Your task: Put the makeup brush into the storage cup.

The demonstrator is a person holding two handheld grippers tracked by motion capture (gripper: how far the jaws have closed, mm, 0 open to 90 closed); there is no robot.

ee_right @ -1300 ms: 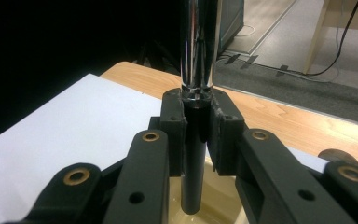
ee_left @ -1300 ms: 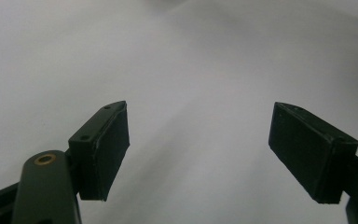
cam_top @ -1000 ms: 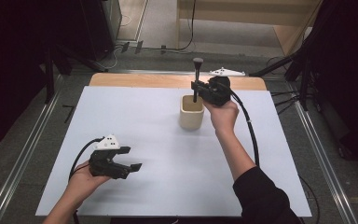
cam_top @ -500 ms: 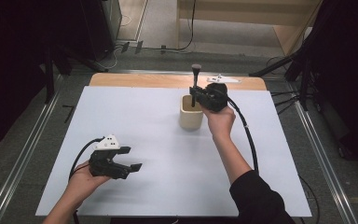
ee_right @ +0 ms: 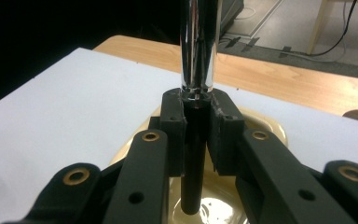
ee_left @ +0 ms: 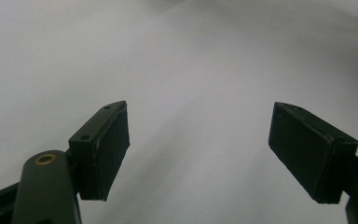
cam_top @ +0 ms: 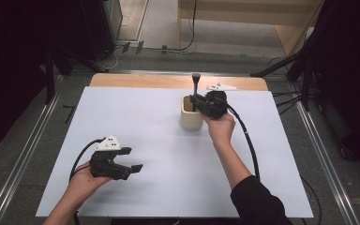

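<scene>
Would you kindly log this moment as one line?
right claw: shut on utensil handle | utensil: upright, end inside cream cup | left claw: open, idle

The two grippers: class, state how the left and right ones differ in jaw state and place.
The left gripper has its jaws wide apart with nothing between them; the right gripper is shut on an upright brush. The left sits low near the table's front edge; the right is over the cream cup. Both are black, hand-held and cabled.

Left gripper (cam_top: 130, 159) fingers (ee_left: 103, 149) spread, right gripper (cam_top: 196, 101) fingers clamped
</scene>
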